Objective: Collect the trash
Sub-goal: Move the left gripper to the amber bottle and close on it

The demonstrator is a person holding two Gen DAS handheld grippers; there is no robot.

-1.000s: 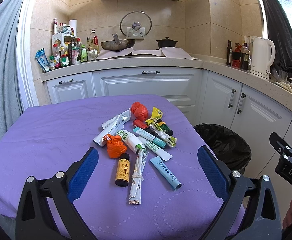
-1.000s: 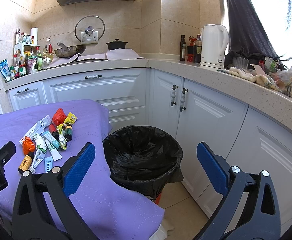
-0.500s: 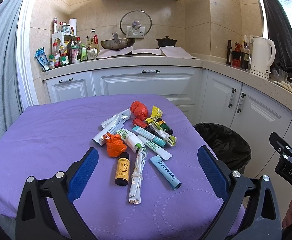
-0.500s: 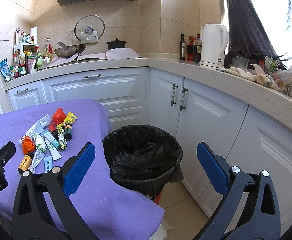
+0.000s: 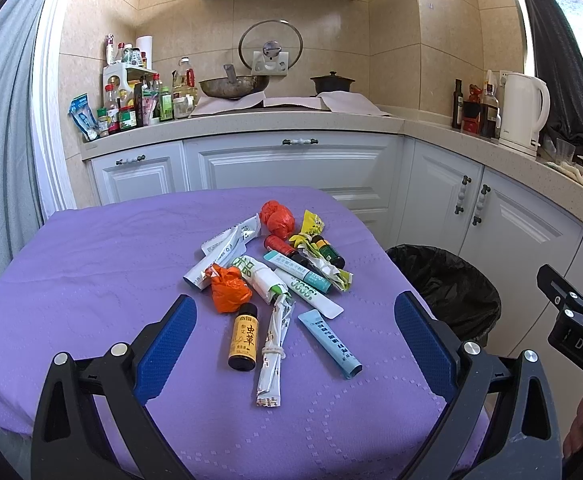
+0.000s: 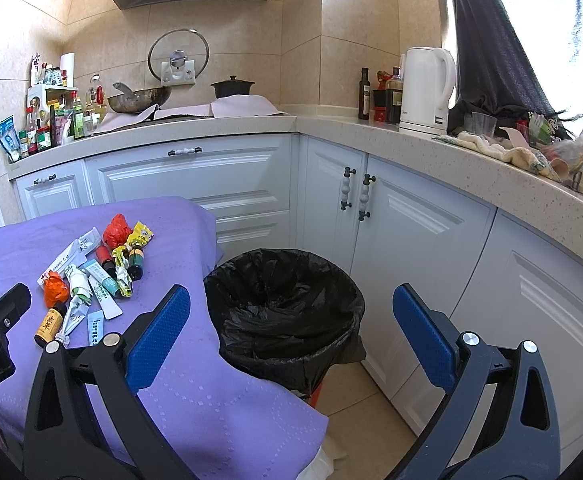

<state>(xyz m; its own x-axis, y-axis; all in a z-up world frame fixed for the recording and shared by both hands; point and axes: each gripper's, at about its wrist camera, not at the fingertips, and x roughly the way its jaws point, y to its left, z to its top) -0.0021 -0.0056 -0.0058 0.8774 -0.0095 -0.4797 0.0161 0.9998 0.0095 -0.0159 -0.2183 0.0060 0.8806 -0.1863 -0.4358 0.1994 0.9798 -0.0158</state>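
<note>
The left gripper (image 5: 294, 334), black-framed with blue dimpled pads, hangs with its jaws wide apart and nothing between them above the near part of a table draped in a purple quilted cloth (image 5: 91, 272); bare cloth lies on both sides of it and out to the near edge. Just ahead between the pads lie a small brown glass bottle with a yellow label (image 5: 244, 338), a crumpled silvery wrapper tied with string (image 5: 274, 354) and a flat pale-blue tube (image 5: 330, 343), each lying on its side. Beyond them the rest of the litter is heaped touching: a scrunched orange plastic wad (image 5: 228, 288), a white and green tube (image 5: 258, 277), a long white sachet (image 5: 223, 248), a teal-striped tube (image 5: 297, 270), a yellow wrapper (image 5: 311, 226) and a red crumpled bag (image 5: 277, 218) farthest off. The cloth's far and left stretches are open. The right gripper (image 6: 291, 332), likewise spread and empty, hovers past the table's right edge over a round bin lined with a glossy black plastic bag (image 6: 287, 312), which stands on the tiled floor just beside the hanging cloth. Behind run white panelled cabinet doors (image 6: 403, 240) under a speckled stone counter (image 6: 371, 130).
</note>
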